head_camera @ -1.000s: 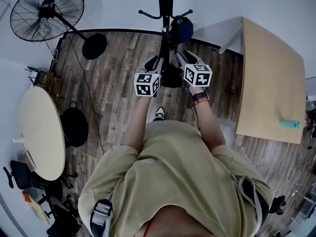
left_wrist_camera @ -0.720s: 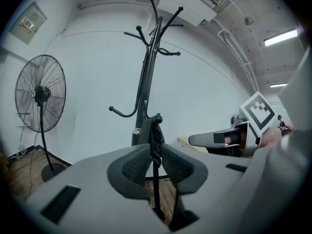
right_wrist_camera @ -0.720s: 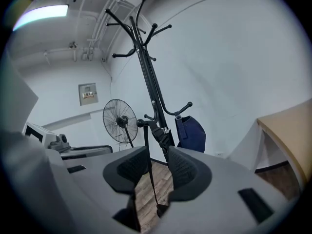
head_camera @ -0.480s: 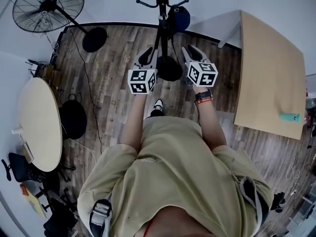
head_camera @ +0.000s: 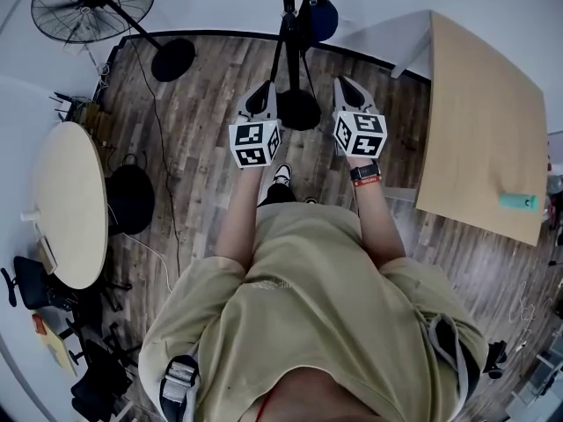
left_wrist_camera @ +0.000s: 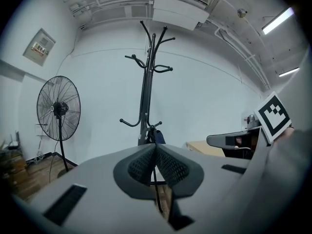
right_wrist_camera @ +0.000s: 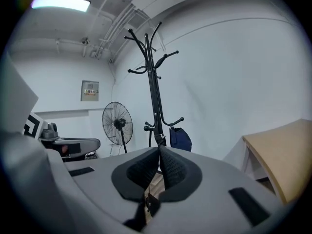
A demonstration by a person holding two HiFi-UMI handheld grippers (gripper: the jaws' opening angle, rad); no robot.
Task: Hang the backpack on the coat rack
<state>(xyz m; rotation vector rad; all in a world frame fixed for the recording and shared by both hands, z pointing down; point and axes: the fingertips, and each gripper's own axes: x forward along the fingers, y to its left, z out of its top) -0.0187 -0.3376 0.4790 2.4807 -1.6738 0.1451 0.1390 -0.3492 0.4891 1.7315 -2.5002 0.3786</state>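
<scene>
Backpack (right_wrist_camera: 180, 138), rounded navy fabric, hangs on black coat rack (right_wrist_camera: 155, 96).

The coat rack (head_camera: 288, 25) stands ahead, the backpack (head_camera: 318, 18) hanging on its right side; a fan (head_camera: 92, 7) stands left of it. A round table (head_camera: 66, 205) lies far left; a desk (head_camera: 479, 130), right.

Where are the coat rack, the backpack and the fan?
coat rack (left_wrist_camera: 146, 89), left gripper view, on its pole
backpack (right_wrist_camera: 180, 138), right gripper view, on its blue body
fan (left_wrist_camera: 59, 108), left gripper view, on its hub
</scene>
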